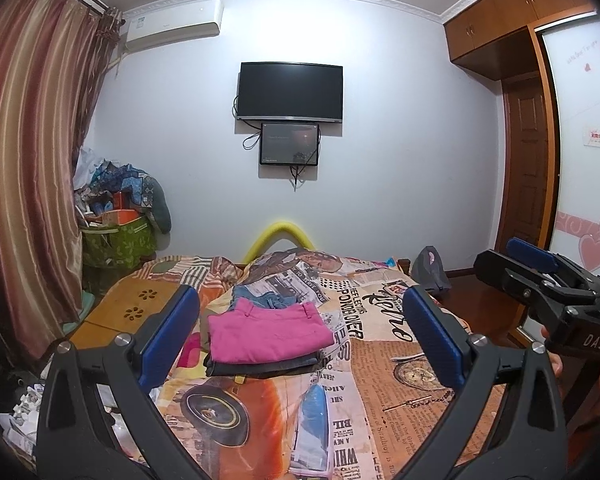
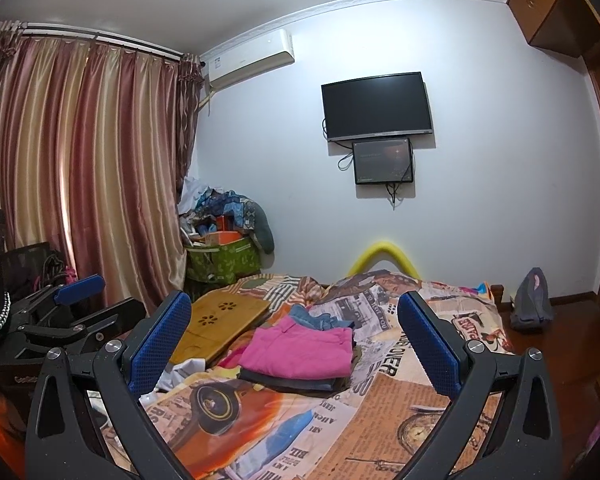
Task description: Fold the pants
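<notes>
Folded pink pants (image 1: 270,334) lie on top of a folded dark garment (image 1: 260,368) on the bed, with blue jeans (image 1: 266,300) bunched behind them. The stack also shows in the right wrist view (image 2: 300,350). My left gripper (image 1: 300,336) is open and empty, held above the bed in front of the stack. My right gripper (image 2: 296,344) is open and empty, also short of the stack. The right gripper shows at the right edge of the left wrist view (image 1: 540,276), and the left gripper at the left of the right wrist view (image 2: 68,308).
The bed is covered by a newspaper-print sheet (image 1: 400,360). A wooden lap tray (image 1: 128,308) lies on its left side. A green box of clutter (image 1: 118,240) stands by the curtain. A grey bag (image 1: 430,272) sits on the floor at the right. A yellow foam tube (image 1: 280,236) arches over the footboard.
</notes>
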A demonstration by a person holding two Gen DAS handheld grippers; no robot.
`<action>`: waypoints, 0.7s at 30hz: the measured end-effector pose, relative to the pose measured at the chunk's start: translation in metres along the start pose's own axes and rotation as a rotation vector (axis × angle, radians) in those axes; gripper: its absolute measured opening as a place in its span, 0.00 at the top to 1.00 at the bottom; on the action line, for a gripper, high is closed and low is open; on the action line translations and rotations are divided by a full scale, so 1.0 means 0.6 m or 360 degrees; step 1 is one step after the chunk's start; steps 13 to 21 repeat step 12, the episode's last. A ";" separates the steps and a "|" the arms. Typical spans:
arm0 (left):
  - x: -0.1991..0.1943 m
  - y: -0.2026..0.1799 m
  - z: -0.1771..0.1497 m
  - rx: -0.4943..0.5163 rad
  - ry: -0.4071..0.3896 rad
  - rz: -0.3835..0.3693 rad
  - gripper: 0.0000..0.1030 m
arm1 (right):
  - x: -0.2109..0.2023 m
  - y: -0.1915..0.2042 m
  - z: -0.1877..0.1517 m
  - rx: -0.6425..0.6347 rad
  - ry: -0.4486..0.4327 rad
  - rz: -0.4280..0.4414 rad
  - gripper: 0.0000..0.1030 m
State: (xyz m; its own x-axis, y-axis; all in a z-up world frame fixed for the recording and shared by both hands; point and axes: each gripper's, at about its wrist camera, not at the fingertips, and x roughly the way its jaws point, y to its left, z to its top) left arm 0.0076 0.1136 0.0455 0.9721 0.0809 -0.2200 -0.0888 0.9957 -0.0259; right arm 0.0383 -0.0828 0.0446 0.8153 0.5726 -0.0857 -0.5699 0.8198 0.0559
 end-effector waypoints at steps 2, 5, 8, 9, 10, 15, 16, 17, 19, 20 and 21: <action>0.000 0.000 0.000 0.0000 0.0003 -0.0005 0.00 | 0.001 0.000 0.000 -0.0006 0.0002 -0.0001 0.00; 0.000 -0.002 -0.002 0.0005 0.0006 -0.0007 0.00 | 0.003 0.000 0.000 -0.0012 0.0007 -0.0004 0.00; 0.001 -0.002 -0.001 0.0003 0.0006 -0.0005 0.00 | 0.004 -0.001 0.000 -0.0010 0.0010 -0.0007 0.00; 0.001 -0.002 -0.002 0.0003 0.0007 -0.0004 0.00 | 0.005 -0.002 0.000 -0.0010 0.0012 -0.0006 0.00; 0.001 -0.002 -0.002 0.0004 0.0009 -0.0004 0.00 | 0.005 -0.002 0.001 -0.0010 0.0014 -0.0004 0.00; 0.001 -0.003 -0.002 0.0003 0.0009 -0.0006 0.00 | 0.005 -0.001 0.000 -0.0014 0.0017 -0.0003 0.00; 0.001 -0.003 -0.002 0.0003 0.0009 -0.0006 0.00 | 0.005 -0.001 0.000 -0.0014 0.0017 -0.0003 0.00; 0.001 -0.003 -0.002 0.0003 0.0009 -0.0006 0.00 | 0.005 -0.001 0.000 -0.0014 0.0017 -0.0003 0.00; 0.001 -0.003 -0.002 0.0003 0.0009 -0.0006 0.00 | 0.005 -0.001 0.000 -0.0014 0.0017 -0.0003 0.00; 0.001 -0.003 -0.002 0.0003 0.0009 -0.0006 0.00 | 0.005 -0.001 0.000 -0.0014 0.0017 -0.0003 0.00; 0.001 -0.003 -0.002 0.0003 0.0009 -0.0006 0.00 | 0.005 -0.001 0.000 -0.0014 0.0017 -0.0003 0.00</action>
